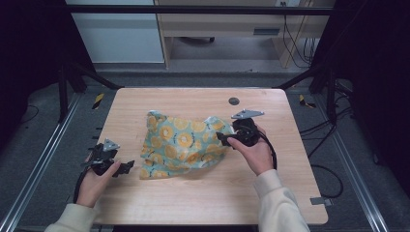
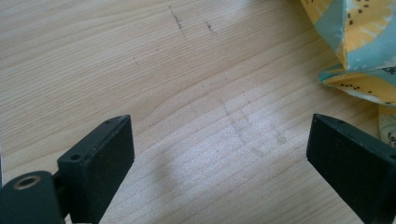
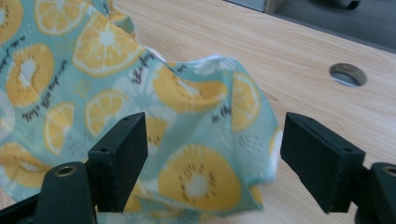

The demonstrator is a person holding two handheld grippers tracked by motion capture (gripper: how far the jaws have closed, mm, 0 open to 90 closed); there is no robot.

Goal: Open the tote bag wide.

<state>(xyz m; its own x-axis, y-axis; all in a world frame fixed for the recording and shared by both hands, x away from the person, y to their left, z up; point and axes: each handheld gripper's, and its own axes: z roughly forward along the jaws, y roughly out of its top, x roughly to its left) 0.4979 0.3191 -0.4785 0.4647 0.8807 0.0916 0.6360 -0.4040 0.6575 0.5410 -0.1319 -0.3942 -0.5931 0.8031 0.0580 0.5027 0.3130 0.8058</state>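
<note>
Near the table's (image 1: 203, 198) front-left corner, the left gripper (image 1: 126, 167) stood spread over bare wood. The lemon-print cloth (image 1: 181, 145) lay rumpled mid-table. The right gripper (image 1: 223, 139) gaped around its right edge, not pinching.

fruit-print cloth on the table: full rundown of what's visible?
The teal cloth printed with yellow-orange citrus slices looks like thin woven fabric with small black script. It lies crumpled, bunched and partly folded, near the middle of the light wooden table. Its right end stands raised between the open jaws of the right gripper; the pads are not pressing it. The left gripper is open over bare wood beside its near-left corner.
</note>
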